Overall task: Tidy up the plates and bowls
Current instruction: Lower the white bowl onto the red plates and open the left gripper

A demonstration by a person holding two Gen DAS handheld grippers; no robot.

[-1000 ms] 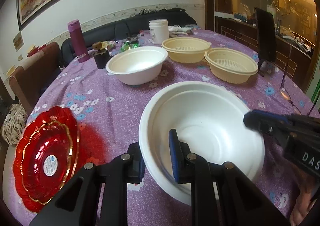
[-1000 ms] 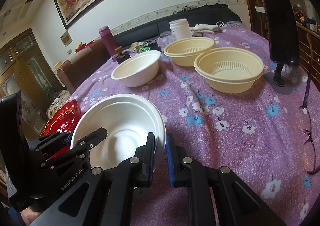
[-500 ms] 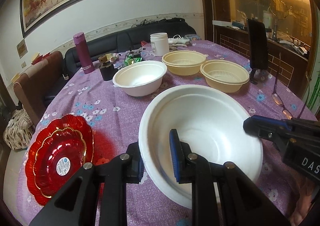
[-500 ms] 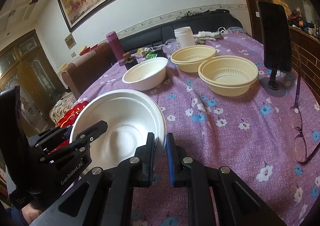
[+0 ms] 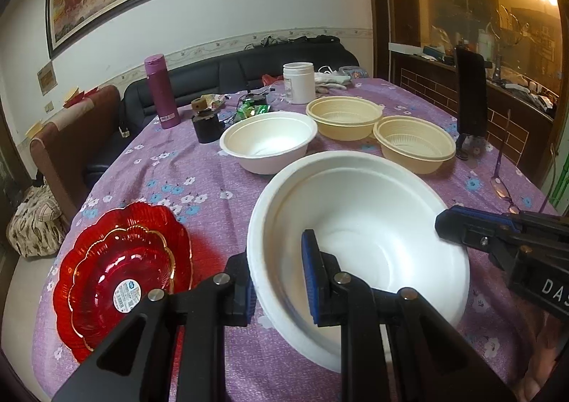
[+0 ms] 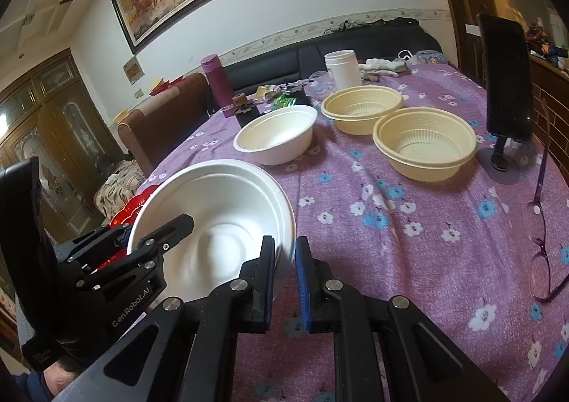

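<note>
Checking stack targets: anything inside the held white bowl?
The white foam bowl, clamped by the left gripper and right gripper, looks empty: bare white interior. One left finger covers a strip of the near inner wall.

The tablecloth (image 5: 199, 185) was purple with blue and white flowers. On it were a white bowl (image 5: 359, 231), two cream bowls (image 6: 425, 142), a red gold-edged plate (image 5: 121, 274) and a maroon flask (image 5: 160, 92)
</note>
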